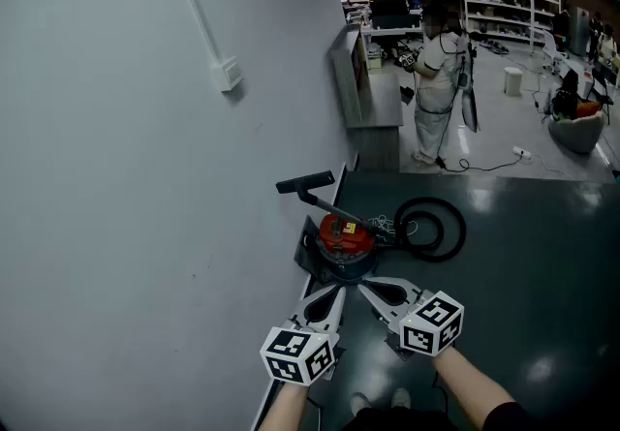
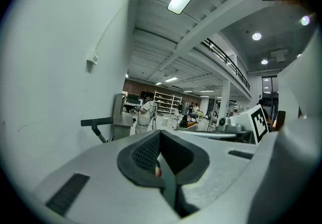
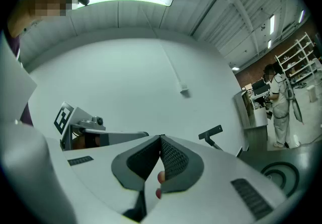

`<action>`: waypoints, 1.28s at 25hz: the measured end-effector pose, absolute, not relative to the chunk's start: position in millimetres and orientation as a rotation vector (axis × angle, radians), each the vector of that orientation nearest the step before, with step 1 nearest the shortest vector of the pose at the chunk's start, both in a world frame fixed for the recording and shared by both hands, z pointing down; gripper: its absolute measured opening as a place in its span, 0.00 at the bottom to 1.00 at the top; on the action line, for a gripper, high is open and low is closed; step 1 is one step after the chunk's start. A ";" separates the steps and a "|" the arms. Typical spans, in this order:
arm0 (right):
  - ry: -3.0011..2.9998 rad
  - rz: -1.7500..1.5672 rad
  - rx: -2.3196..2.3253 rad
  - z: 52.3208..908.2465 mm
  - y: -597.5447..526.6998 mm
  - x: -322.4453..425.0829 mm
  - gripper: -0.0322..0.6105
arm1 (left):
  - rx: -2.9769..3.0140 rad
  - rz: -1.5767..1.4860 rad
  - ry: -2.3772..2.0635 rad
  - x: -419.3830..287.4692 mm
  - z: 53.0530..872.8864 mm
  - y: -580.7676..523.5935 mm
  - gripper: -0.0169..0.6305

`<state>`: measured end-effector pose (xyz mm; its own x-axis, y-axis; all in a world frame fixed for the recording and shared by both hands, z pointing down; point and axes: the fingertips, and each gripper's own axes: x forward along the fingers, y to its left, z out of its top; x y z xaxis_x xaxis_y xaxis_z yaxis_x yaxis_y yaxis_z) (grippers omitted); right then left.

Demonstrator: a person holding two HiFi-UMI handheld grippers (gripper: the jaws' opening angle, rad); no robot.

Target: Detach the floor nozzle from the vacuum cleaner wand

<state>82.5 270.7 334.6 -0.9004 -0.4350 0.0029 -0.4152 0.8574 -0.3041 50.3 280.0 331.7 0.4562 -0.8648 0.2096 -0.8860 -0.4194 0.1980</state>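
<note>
A red canister vacuum cleaner (image 1: 341,237) stands on the dark floor by the grey wall. Its wand (image 1: 327,207) slopes up to a black floor nozzle (image 1: 304,183), which points left at the wall. The nozzle also shows small in the left gripper view (image 2: 97,122) and the right gripper view (image 3: 210,132). The black hose (image 1: 432,226) lies coiled to the vacuum's right. Both grippers hang just short of the vacuum, the left gripper (image 1: 331,288) and the right gripper (image 1: 366,286) side by side. Each is shut with nothing between its pads.
The grey wall (image 1: 145,177) runs along the left, with a small box (image 1: 227,74) on it. A person in white (image 1: 438,95) stands at a counter (image 1: 368,90) farther back. A cable (image 1: 484,166) trails on the floor there. Shelves (image 1: 509,3) fill the far end.
</note>
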 end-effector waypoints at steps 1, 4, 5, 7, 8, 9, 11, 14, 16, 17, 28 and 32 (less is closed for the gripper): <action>2.963 -0.463 -0.679 335.0 270.8 81.8 0.08 | 2.430 0.112 -1.503 49.4 333.1 280.5 0.03; 2.961 -0.468 -0.678 336.4 271.5 78.7 0.08 | 2.425 0.116 -1.499 46.1 337.2 282.6 0.03; 2.961 -0.473 -0.678 337.2 272.0 77.2 0.08 | 2.423 0.117 -1.497 44.9 338.4 283.6 0.03; 2.962 -0.480 -0.681 338.8 272.9 74.1 0.08 | 2.420 0.120 -1.497 41.9 340.0 284.8 0.03; 2.962 -0.483 -0.682 339.2 273.1 72.5 0.08 | 2.419 0.120 -1.498 40.1 340.1 284.9 0.03; 2.962 -0.483 -0.685 339.5 273.1 71.0 0.08 | 2.418 0.118 -1.499 38.1 339.9 284.8 0.03; 2.961 -0.482 -0.694 339.9 272.6 68.0 0.08 | 2.419 0.119 -1.497 34.0 340.1 284.6 0.03; 2.939 -0.496 -0.699 341.3 270.6 63.0 0.08 | 2.419 0.125 -1.493 25.2 344.3 283.1 0.03; 2.919 -0.522 -0.700 343.3 268.1 59.3 0.08 | 2.416 0.120 -1.484 17.8 347.4 280.5 0.03; 2.912 -0.529 -0.705 344.2 266.4 57.0 0.08 | 2.415 0.116 -1.477 14.1 348.4 279.0 0.03; 2.890 -0.615 -0.810 375.7 233.8 46.3 0.08 | 2.361 0.126 -1.410 -12.6 383.1 247.7 0.03; 2.886 -0.640 -0.810 384.7 201.2 40.7 0.08 | 2.328 0.132 -1.417 -23.0 395.2 214.6 0.03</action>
<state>40.7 201.2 384.7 -0.8574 -0.5132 0.0383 -0.4812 0.7732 -0.4130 -23.0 214.6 395.2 0.4786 -0.8296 0.2876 -0.8685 -0.3991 0.2940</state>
